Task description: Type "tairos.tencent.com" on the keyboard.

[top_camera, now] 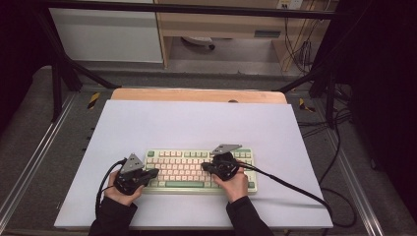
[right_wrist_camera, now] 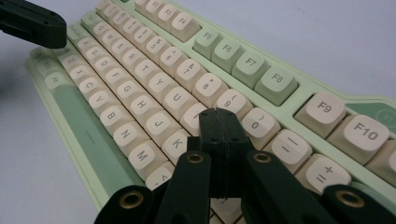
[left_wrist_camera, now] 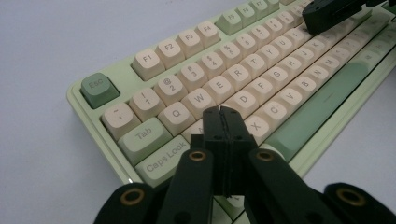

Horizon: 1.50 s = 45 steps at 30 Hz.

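The pale green keyboard [top_camera: 199, 169] lies flat on the white counter [top_camera: 196, 123], near its front edge, its long axis running left to right and its space bar row facing the person. The left gripper [top_camera: 153, 173] hovers over the keyboard's left end, fingers [left_wrist_camera: 215, 122] pressed together above the A key. The right gripper [top_camera: 205, 167] sits over the keyboard's right half, fingers [right_wrist_camera: 212, 122] likewise closed, empty, above the K and L keys.

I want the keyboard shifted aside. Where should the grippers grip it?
Probably by the keyboard's two short ends, one gripper from each side: it lies flat, long and low, so only its thin edges offer a hold. Both left gripper and right gripper are shut and must open first.
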Motion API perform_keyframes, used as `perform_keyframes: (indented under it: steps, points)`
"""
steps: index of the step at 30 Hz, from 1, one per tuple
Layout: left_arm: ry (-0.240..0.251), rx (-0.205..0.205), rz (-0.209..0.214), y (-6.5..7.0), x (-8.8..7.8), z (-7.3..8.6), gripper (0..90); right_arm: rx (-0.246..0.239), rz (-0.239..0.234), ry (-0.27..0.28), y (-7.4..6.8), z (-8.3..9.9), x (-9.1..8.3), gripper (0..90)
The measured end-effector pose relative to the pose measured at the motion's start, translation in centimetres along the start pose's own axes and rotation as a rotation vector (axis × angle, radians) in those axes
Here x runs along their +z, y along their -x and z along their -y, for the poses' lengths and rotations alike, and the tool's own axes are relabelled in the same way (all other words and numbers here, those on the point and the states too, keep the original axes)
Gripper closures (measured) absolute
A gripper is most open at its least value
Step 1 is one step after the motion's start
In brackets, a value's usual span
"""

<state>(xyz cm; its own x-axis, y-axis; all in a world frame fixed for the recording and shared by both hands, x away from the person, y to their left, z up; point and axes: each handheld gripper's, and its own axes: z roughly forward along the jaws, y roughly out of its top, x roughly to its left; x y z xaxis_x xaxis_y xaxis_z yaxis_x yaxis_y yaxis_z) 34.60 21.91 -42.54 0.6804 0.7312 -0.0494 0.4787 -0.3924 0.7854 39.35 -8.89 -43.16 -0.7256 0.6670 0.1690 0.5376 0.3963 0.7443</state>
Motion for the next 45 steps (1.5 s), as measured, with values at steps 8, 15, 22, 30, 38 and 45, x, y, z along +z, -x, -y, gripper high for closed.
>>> perform_keyframes:
  steps: [8, 15, 22, 30, 38, 45]
  points:
    - [0.003, -0.001, 0.000, 0.1, 0.0, 0.0, 90.0, -0.027, -0.013, 0.025, -0.3, -0.4, -1.8, 90.0]
    - [0.003, 0.000, 0.000, 0.1, 0.0, -0.1, 90.0, -0.030, -0.018, 0.037, -0.2, -0.1, -3.6, 90.0]
    - [0.004, 0.002, 0.001, 0.1, 0.0, -0.1, 90.0, -0.006, -0.009, 0.049, 0.7, 1.1, -5.2, 90.0]
    - [0.005, 0.003, 0.002, 0.2, 0.1, -0.2, 90.0, 0.007, -0.006, 0.067, 1.3, 2.5, -6.3, 90.0]
    - [0.005, 0.019, 0.004, 0.5, 0.5, -0.7, 90.0, 0.014, -0.015, 0.064, 1.5, 3.2, -6.6, 90.0]
    - [-0.006, 0.035, 0.007, 0.9, 1.3, -1.0, 90.0, 0.002, -0.018, 0.063, 1.5, 3.3, -6.7, 90.0]
